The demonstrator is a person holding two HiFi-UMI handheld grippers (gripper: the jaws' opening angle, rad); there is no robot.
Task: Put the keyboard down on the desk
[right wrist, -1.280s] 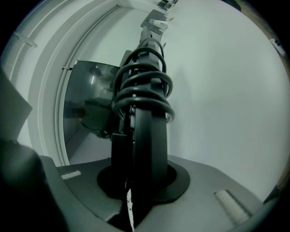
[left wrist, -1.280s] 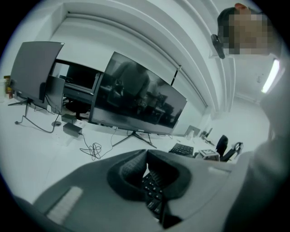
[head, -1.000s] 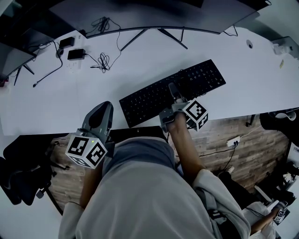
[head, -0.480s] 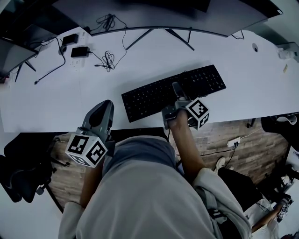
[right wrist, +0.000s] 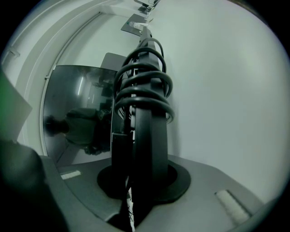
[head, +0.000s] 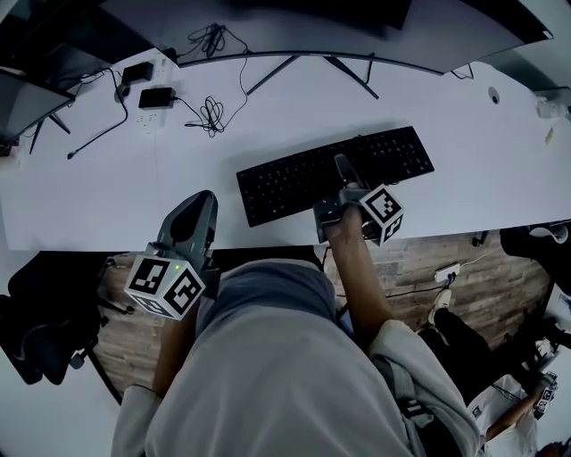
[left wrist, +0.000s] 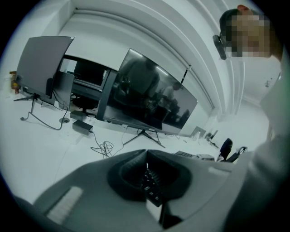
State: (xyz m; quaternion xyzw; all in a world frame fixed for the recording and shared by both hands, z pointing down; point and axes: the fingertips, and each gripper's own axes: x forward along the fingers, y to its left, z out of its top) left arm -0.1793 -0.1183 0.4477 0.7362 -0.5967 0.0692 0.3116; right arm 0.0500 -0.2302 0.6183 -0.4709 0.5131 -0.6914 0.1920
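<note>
On the white table [head: 107, 187], just in front of the person, the black keyboard [head: 294, 178] lies slantwise, its right end farther from the table's near edge than its left end. The right gripper [head: 340, 170] reaches in from that near edge, and its fingers are clamped on the keyboard's front rim, a little right of the middle. Its own view shows the keyboard edge-on between the fingers, with a coiled black cable [right wrist: 144, 86] bunched along it. Whether the keyboard rests flat on the table or hangs just over it cannot be told.

The left gripper [head: 194, 210] hovers at the table's near edge, to the left of the keyboard and apart from it. Its fingers are closed tip to tip with nothing between them.

Farther back a wide curved monitor [head: 294, 27] stands on splayed legs. Left of those legs lie two black power adapters [head: 156, 96] and a tangle of cable [head: 212, 114]. Below the table's edge show the wooden floor [head: 446, 250] and a dark office chair [head: 45, 321] on the left.
</note>
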